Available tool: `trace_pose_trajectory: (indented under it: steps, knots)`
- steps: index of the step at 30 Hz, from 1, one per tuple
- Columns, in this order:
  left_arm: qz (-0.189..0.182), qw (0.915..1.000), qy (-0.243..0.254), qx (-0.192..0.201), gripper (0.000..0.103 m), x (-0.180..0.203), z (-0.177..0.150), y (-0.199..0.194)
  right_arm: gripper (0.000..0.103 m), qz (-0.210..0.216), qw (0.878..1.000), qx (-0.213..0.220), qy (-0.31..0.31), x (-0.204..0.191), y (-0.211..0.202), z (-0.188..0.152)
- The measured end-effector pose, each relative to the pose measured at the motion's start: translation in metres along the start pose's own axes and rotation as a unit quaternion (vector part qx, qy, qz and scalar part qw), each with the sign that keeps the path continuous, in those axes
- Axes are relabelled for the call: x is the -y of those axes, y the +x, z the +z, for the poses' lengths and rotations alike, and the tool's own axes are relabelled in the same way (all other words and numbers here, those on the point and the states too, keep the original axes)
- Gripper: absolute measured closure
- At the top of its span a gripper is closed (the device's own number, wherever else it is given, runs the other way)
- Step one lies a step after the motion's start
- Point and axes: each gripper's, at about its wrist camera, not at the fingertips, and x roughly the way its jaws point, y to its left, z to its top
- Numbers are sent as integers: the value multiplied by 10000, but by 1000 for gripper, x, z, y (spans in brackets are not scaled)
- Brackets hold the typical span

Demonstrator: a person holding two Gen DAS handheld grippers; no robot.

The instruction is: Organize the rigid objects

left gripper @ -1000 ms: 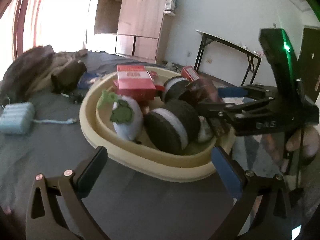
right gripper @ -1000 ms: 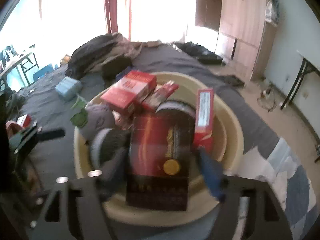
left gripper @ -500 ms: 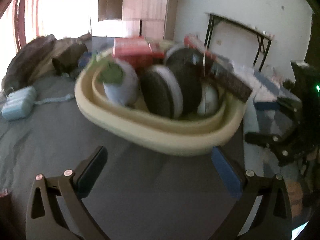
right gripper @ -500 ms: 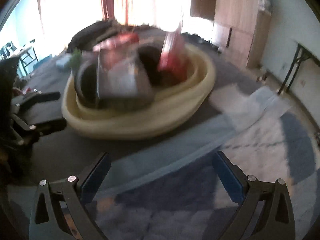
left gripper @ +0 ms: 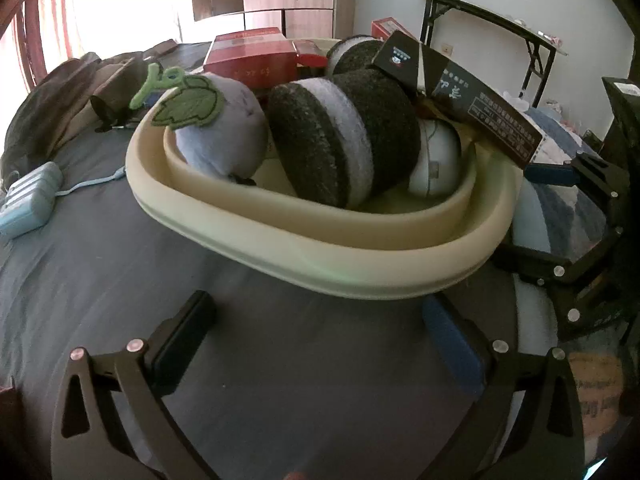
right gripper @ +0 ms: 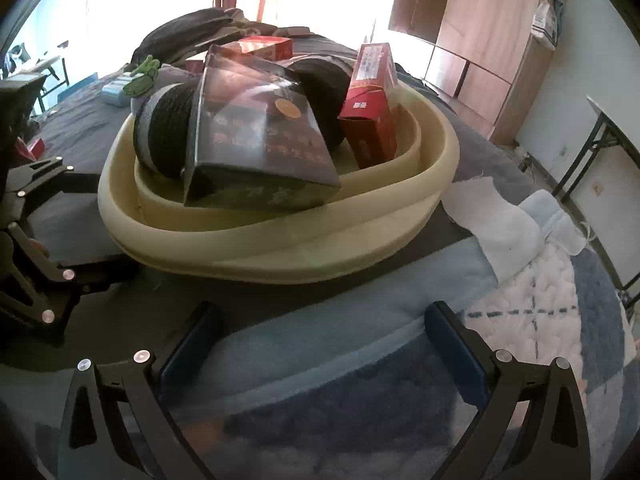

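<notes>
A cream oval basin (left gripper: 360, 268) (right gripper: 248, 252) sits on the bed. It holds a dark flat box (right gripper: 256, 140) (left gripper: 460, 92) leaning on top, red boxes (right gripper: 372, 100) (left gripper: 248, 56), black-and-white round plush cushions (left gripper: 340, 140) (right gripper: 164, 132) and a grey plush with a green leaf (left gripper: 216, 136). My left gripper (left gripper: 320, 344) is open and empty, just in front of the basin. My right gripper (right gripper: 320, 344) is open and empty, low over the blanket on the basin's other side; it also shows in the left wrist view (left gripper: 568, 216).
A grey sheet (left gripper: 100, 280) covers the bed, with a blue and white quilt (right gripper: 540, 300) at one end. A light blue device with a cable (left gripper: 28, 200) and a heap of dark clothes (left gripper: 60, 100) lie beyond. A folding table (left gripper: 500, 28) stands by the wall.
My right gripper has let go of the dark box, which now lies in the basin, and has drawn back and down. My left gripper has moved lower and closer to the basin.
</notes>
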Motion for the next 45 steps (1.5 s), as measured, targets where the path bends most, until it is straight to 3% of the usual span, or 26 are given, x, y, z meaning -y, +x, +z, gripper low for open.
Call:
trace_pose_trajectory:
  steps: [45]
  knots:
    - [-2,10000,1,-1,0,0,1,1,0,-44,10000,-10,-51,3,0,-2]
